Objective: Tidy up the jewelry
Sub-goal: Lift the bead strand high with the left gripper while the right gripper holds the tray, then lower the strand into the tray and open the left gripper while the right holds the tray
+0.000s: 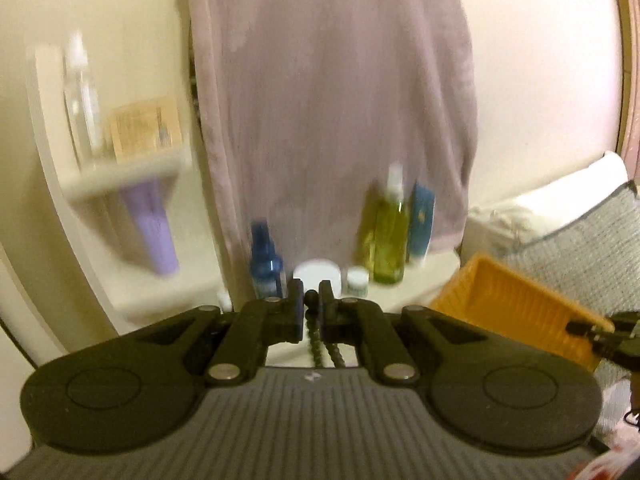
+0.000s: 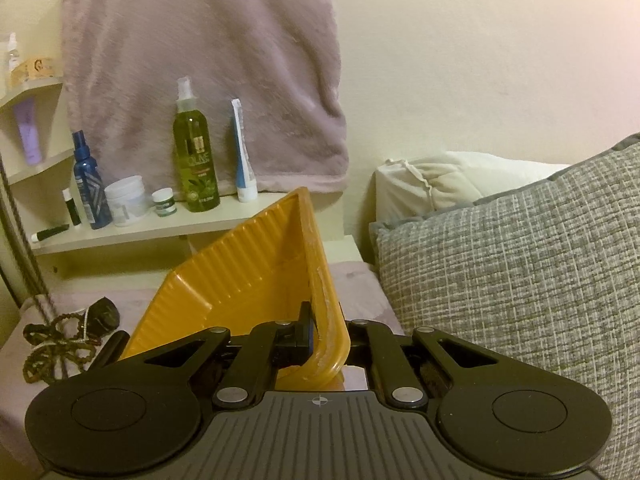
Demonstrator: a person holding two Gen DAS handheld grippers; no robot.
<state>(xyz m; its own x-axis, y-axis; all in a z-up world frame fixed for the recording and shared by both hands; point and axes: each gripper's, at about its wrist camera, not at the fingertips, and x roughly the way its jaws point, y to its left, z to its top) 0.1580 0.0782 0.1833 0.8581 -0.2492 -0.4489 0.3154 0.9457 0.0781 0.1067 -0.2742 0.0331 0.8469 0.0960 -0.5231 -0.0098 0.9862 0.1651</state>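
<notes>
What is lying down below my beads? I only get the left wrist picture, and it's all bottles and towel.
Observer: A heap of brown beads lies on the lilac cover, left of the basket.
Operator: What's next to the heap?
Observer: A small black thing is touching it. I cannot tell what it is.
Operator: How is the basket standing?
Observer: It is tipped up on edge, and the right gripper is shut on its rim.
</notes>
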